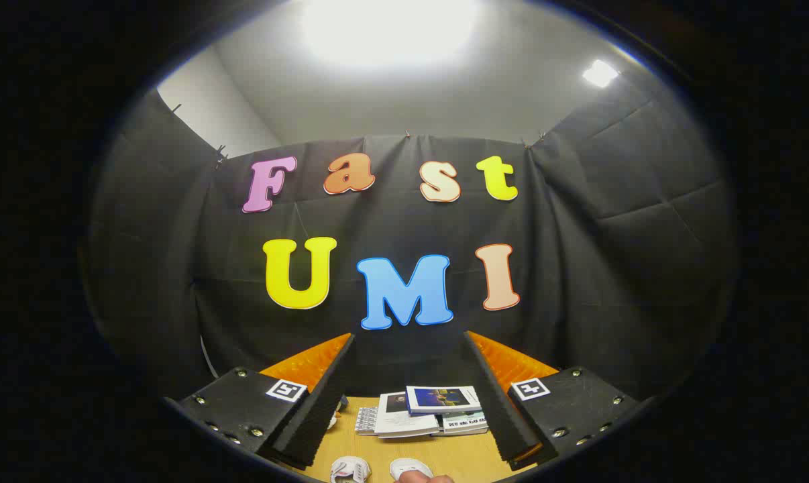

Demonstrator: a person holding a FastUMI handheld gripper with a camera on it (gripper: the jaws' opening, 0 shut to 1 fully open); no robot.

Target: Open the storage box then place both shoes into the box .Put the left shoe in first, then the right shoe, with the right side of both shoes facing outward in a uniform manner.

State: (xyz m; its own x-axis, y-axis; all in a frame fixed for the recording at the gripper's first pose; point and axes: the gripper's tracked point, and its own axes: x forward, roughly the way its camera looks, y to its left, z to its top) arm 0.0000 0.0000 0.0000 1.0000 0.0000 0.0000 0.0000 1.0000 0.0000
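Two shoes (378, 468) sit below the hand-held gripper (410, 396), fingers apart; booklets' (423, 410) print unreadable.

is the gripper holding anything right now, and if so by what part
Nothing is held. The gripper is open, its fingers spread wide with only air between them; the stack of booklets and two white shoes lie on the table beyond.

Wooden tabletop (378, 453) seen between spread fingers (408, 396). Stack of books (426, 410) lies at far side, against booth wall, top one slightly askew. Two white shoes (378, 468) sit side by side at near side, apart from books; only their tips visible.
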